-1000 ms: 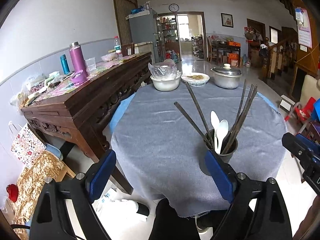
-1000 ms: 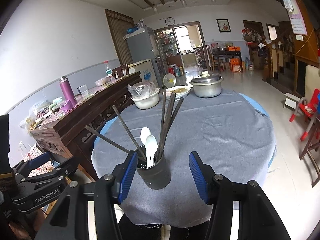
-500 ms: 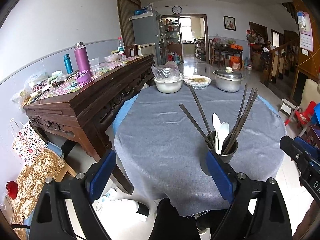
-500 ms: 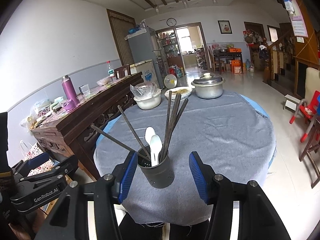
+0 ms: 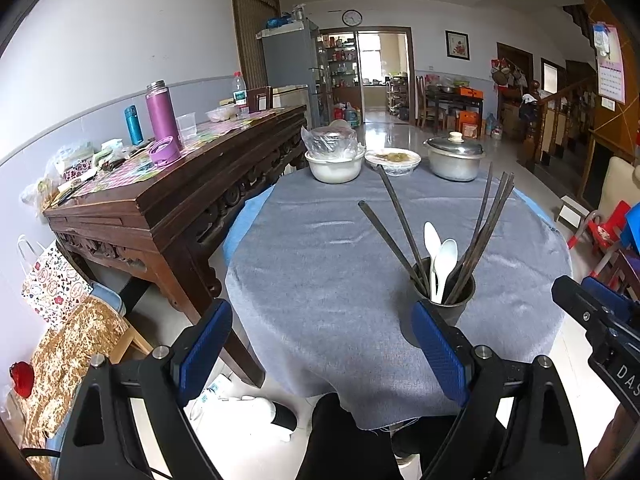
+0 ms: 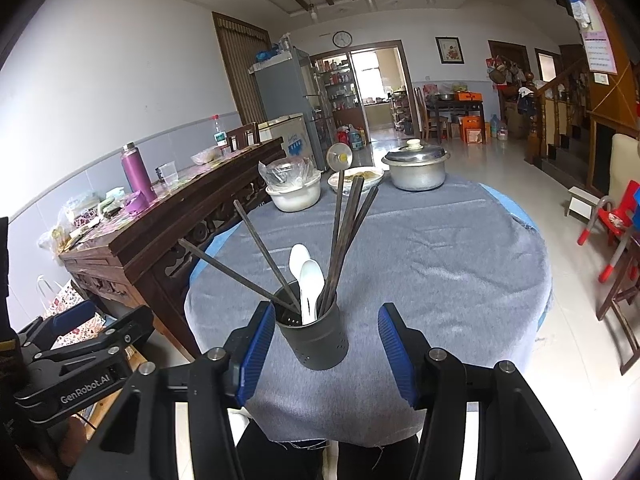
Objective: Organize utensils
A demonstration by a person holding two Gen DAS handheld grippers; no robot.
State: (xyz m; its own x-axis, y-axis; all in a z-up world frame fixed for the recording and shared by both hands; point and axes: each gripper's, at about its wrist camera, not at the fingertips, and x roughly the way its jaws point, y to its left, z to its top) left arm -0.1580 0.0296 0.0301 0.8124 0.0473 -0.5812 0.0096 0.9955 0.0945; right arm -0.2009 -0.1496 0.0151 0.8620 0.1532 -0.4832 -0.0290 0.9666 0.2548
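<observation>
A dark perforated utensil holder [image 6: 316,340] stands near the front edge of the round table with a grey cloth [image 6: 440,272]. It holds several dark chopsticks [image 6: 344,240] fanned outward and two white spoons [image 6: 310,280]. My right gripper [image 6: 326,348] is open; the holder sits between its blue pads, close to the left one, with a gap on the right. My left gripper [image 5: 322,346] is open wide and empty over the cloth, and the holder [image 5: 444,300] stands just behind its right finger [image 5: 440,348]. Each gripper shows at the edge of the other's view.
At the table's far side stand a white bowl with a plastic bag [image 5: 334,164], a plate of food [image 5: 394,160] and a lidded metal pot [image 5: 454,160]. A cluttered dark wooden sideboard [image 5: 180,196] runs along the left. Red chairs [image 6: 612,216] stand at the right.
Hardly anything differs: the holder sits slightly further right and a touch nearer in the right wrist view. Both grippers keep the same opening.
</observation>
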